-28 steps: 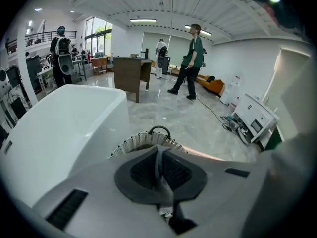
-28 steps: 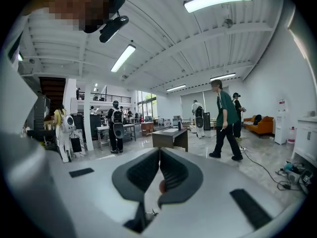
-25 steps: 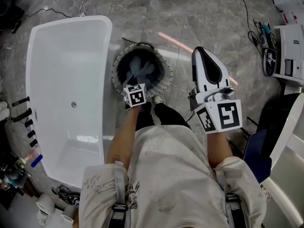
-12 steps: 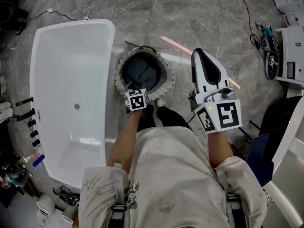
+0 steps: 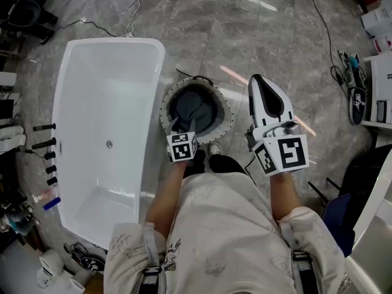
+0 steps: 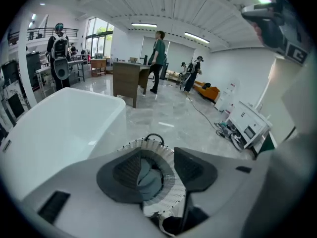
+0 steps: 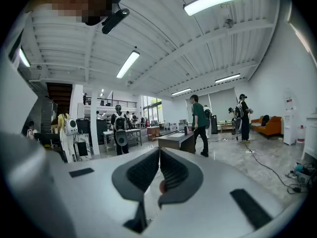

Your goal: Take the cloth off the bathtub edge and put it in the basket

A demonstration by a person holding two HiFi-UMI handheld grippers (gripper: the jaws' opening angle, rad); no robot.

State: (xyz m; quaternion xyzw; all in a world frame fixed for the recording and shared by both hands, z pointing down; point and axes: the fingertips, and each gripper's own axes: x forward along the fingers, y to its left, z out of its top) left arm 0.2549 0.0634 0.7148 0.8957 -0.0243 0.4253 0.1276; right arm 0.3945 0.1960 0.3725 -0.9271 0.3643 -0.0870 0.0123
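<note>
Left gripper (image 5: 184, 126) hung over the near rim of the basket (image 5: 227, 116), pointing steeply down. Jaws were part-open w/ nothing in them; they'd just been opening. Cloth (image 5: 195, 110) lay bunched in the basket bottom, ahead of & below my tips, clear of the pads. It had no real long axis, just a grey heap. Drop looked done, IMO; what remained was backing out. Left was the nearer one by far. Right gripper (image 5: 259, 81) sat off to the basket's right, about level, jaws together, empty. Bathtub (image 5: 156, 90) edge ran just beside the basket on its left, bare. Open floor (image 5: 269, 35) lay beyond & to the right. My shoe (image 5: 214, 147) was close behind, so up looked the free way out.
</note>
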